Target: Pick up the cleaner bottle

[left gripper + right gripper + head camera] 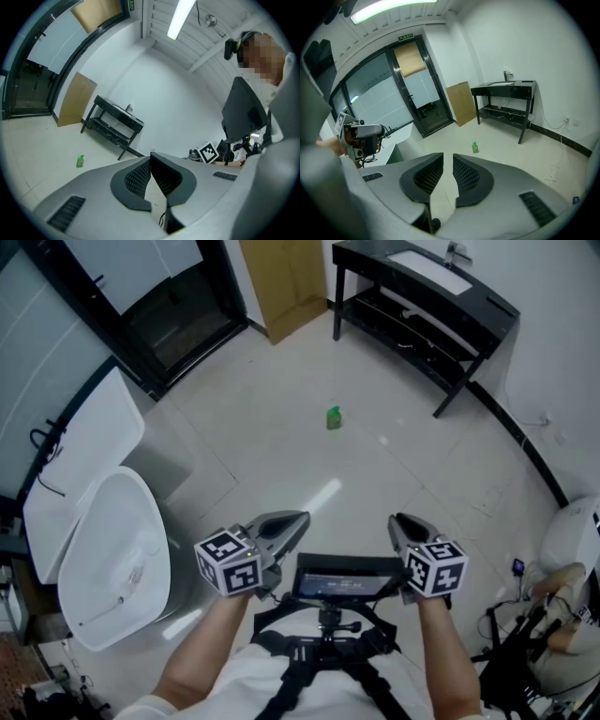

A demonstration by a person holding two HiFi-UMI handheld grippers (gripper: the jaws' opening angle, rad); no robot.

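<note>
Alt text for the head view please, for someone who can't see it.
A small green cleaner bottle stands alone on the pale floor, well ahead of the left gripper and right gripper, both empty. A black table stands beyond it.

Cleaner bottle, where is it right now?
In the head view the green cleaner bottle stands alone on the pale floor near the middle of the frame. The black table is beyond it, to the right.
</note>
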